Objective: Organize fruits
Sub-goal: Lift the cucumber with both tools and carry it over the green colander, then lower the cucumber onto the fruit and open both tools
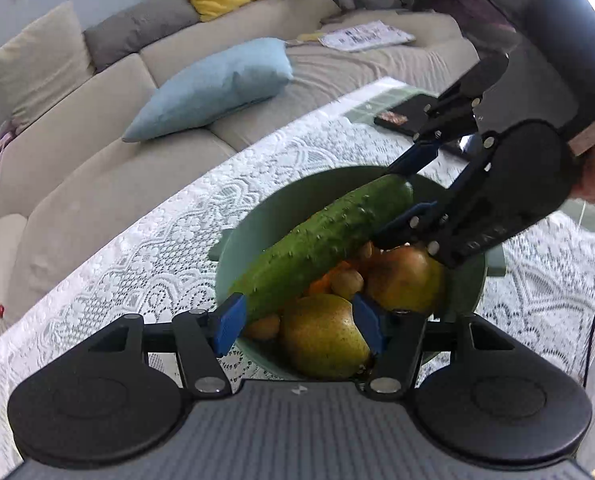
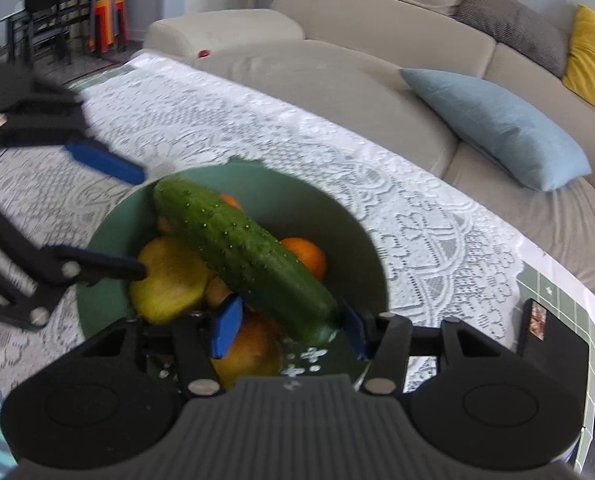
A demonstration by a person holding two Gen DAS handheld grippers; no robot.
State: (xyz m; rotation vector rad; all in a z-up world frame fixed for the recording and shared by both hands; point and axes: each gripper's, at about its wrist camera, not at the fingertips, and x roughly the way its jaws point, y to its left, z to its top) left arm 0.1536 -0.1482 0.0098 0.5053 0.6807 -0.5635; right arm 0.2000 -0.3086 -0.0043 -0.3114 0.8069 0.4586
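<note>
blk grippers (image 1: 301, 328), blue pads (image 1: 230, 322)

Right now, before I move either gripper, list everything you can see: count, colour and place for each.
bowl: one, green, on the lace cloth
cucumber: one, dark green, lying across the fruit in the bowl
pears: two, yellow-green, in the bowl under the cucumber
orange: at least one, in the bowl beside the cucumber
small brown items: a few, in the bowl, kind unclear
lace tablecloth: one, white, on the table
dark flat object: one, black, at the table's edge
sofa: one, beige, behind the table
cushions: blue, yellow, grey
left gripper: jaws open, over the bowl
right gripper: jaws open either side of the cucumber's end, contact unclear
</note>
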